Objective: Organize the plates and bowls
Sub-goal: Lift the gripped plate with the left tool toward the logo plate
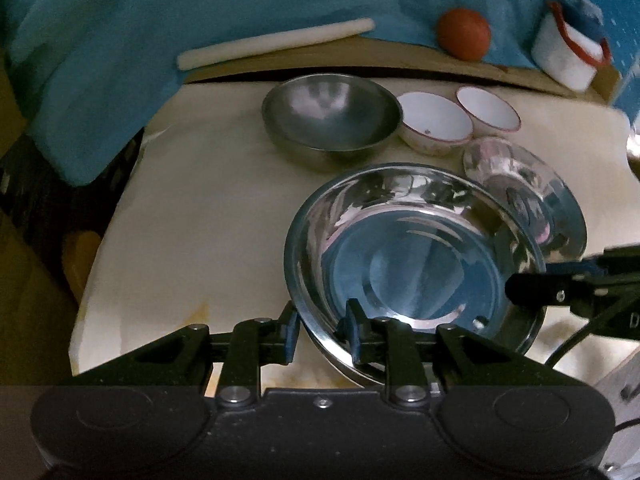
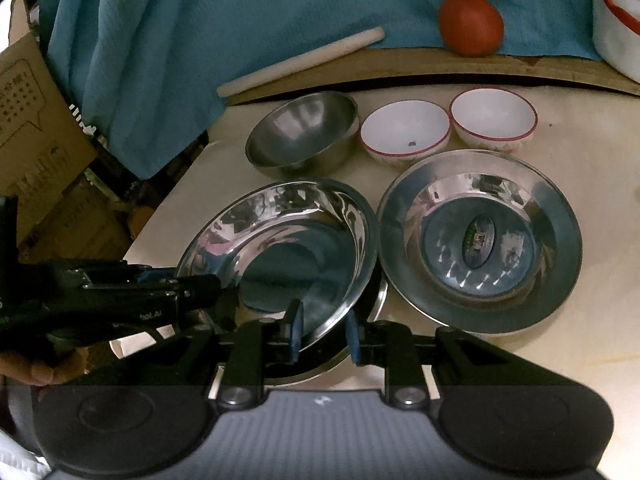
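A cream-topped table (image 2: pixel 540 360) stood against a hanging blue cloth (image 2: pixel 240 20). Nearest, at six o'clock in each wrist view, both tongs straddled the rim of one shiny steel plate (image 2: pixel 280 240), which sat tilted. The right gripper (image 2: pixel 324 336) had one blue pad inside the rim and one outside, and the left gripper (image 1: pixel 322 330) stood likewise; whether the pads pressed the metal I could not tell. A second steel plate (image 2: pixel 480 240) lay flat at three o'clock from the first. Beyond, at twelve o'clock, stood a steel bowl (image 2: pixel 304 132) and two red-rimmed white bowls (image 2: pixel 404 128). Farthest, a pale rolling pin (image 2: pixel 300 62) and a tomato (image 2: pixel 471 24) rested.
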Action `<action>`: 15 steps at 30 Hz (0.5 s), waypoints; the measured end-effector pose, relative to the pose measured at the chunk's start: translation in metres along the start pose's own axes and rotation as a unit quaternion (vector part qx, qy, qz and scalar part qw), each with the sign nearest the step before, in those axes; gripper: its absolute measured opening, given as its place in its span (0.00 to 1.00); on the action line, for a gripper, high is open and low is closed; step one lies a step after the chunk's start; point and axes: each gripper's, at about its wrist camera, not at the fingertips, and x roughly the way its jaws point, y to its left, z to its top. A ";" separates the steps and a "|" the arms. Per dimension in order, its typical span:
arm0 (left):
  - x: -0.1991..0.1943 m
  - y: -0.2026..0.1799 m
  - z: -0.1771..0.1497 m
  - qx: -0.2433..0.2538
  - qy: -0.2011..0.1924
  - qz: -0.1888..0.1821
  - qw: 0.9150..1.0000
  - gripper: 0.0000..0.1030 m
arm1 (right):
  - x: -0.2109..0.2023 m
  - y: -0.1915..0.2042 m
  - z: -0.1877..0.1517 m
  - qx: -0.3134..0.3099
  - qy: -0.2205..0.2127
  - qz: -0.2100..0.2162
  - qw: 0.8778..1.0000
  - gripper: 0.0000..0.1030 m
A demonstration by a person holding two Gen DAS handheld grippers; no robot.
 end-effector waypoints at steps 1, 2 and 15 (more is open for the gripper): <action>0.000 -0.001 0.000 0.007 0.001 0.001 1.000 0.26 | 0.000 0.000 0.000 0.000 0.000 -0.001 1.000 0.25; 0.001 -0.002 0.001 0.014 0.003 0.002 1.000 0.27 | 0.000 0.001 0.000 0.001 0.001 -0.003 1.000 0.25; 0.005 -0.004 0.006 0.062 0.011 0.002 0.998 0.28 | 0.001 0.008 -0.007 -0.002 0.020 -0.025 0.999 0.25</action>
